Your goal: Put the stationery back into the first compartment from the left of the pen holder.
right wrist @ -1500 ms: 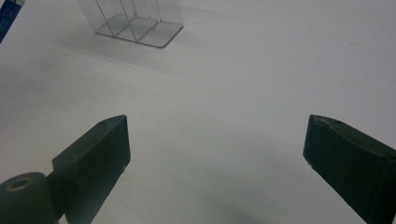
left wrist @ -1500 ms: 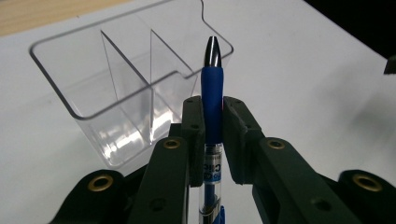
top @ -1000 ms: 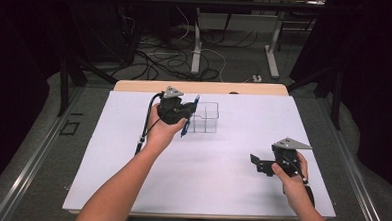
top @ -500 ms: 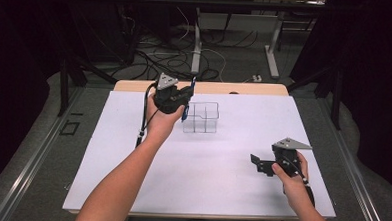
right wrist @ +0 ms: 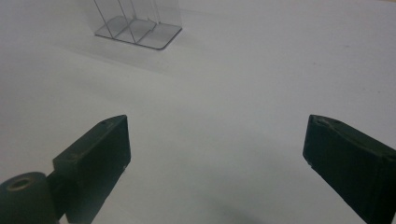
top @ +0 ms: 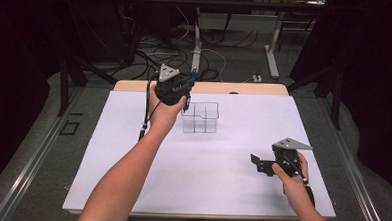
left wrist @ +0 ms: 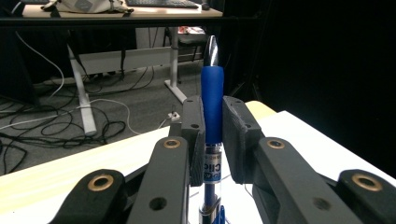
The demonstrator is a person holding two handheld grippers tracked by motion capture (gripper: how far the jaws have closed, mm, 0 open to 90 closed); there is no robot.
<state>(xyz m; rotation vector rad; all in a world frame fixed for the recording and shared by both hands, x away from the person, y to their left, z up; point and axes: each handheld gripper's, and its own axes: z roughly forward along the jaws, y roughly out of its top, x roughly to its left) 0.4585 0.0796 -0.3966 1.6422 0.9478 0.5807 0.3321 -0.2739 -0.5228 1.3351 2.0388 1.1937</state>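
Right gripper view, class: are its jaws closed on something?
No: the right gripper has its two black jaws standing wide apart, with bare white table between them.

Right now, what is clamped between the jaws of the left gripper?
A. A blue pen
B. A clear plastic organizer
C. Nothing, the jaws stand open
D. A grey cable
A: in the left gripper view the left gripper has its jaws pressed on either side of a blue pen, whose silver tip sticks up past them, while the clear organizer sits on the table.
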